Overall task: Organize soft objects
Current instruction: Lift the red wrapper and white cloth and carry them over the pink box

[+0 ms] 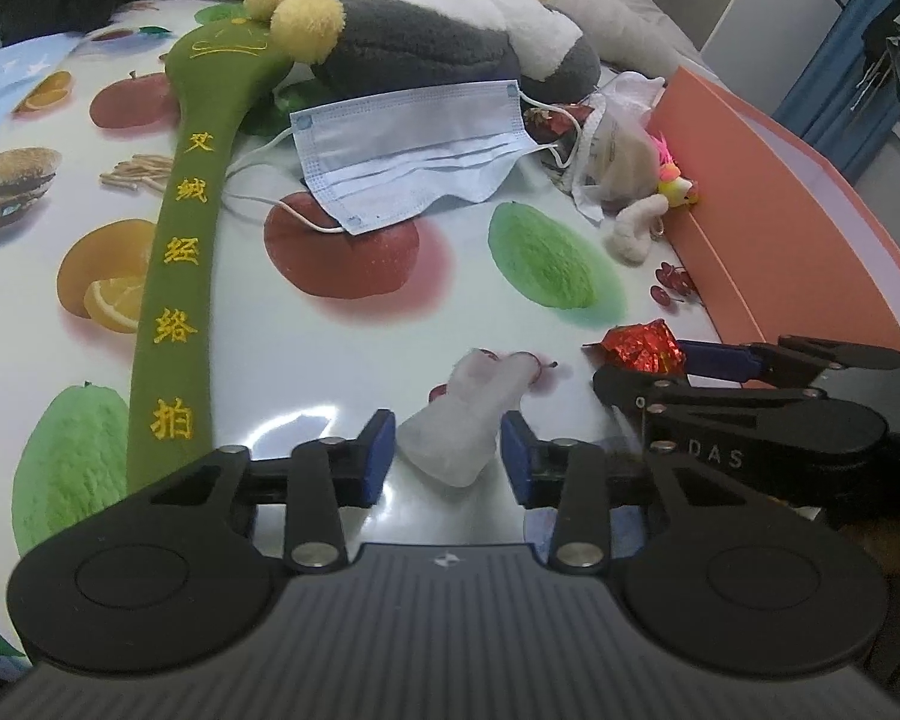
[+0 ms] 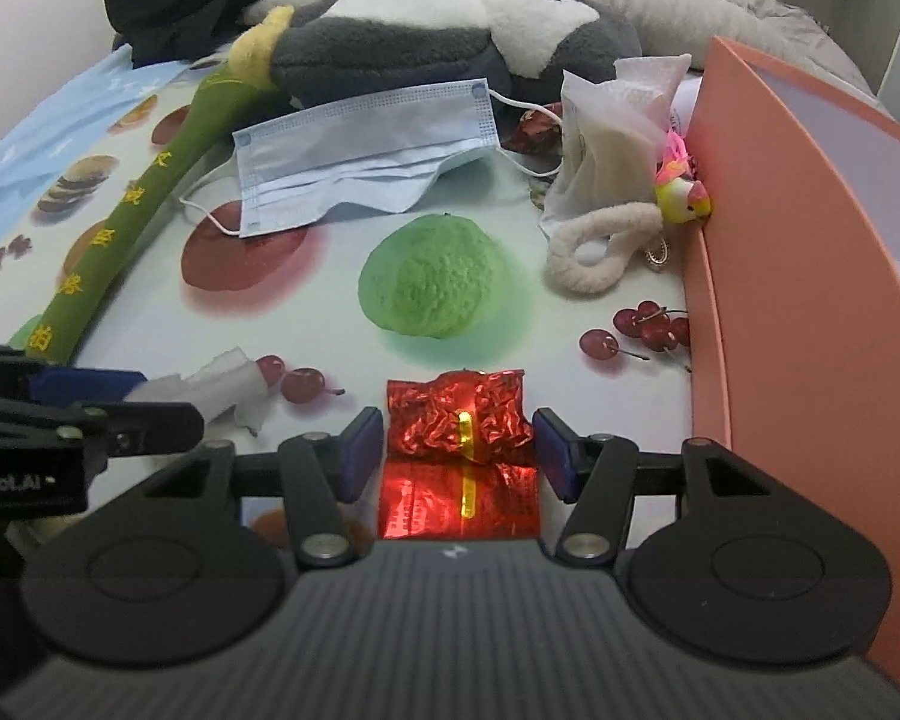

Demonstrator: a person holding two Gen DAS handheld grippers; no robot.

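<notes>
The left gripper [image 1: 448,456] is pointing down at the fruit-printed tablecloth [image 1: 342,348] with its jaws part-way spread, straddling a crumpled white tissue [image 1: 468,420]. The blue pads [image 1: 378,456] are standing just beside the tissue on both sides; whether they are pressing it I cannot tell.

The right gripper [image 2: 459,450] is likewise standing spread, with a crinkled red foil wrapper [image 2: 459,414] lying between its pads, a narrow gap showing on each side, so nothing is being pinched.

Taking the orange box [image 2: 780,300] as landmark: the wrapper is lying near its front wall, the tissue farther from it, beyond the wrapper. A white fluffy loop [image 2: 600,246] and a small bird toy [image 2: 684,195] are resting against the wall, the blue face mask [image 2: 360,156] is lying well apart from it, and the green plush stick [image 1: 180,252] is lying farthest away.
</notes>
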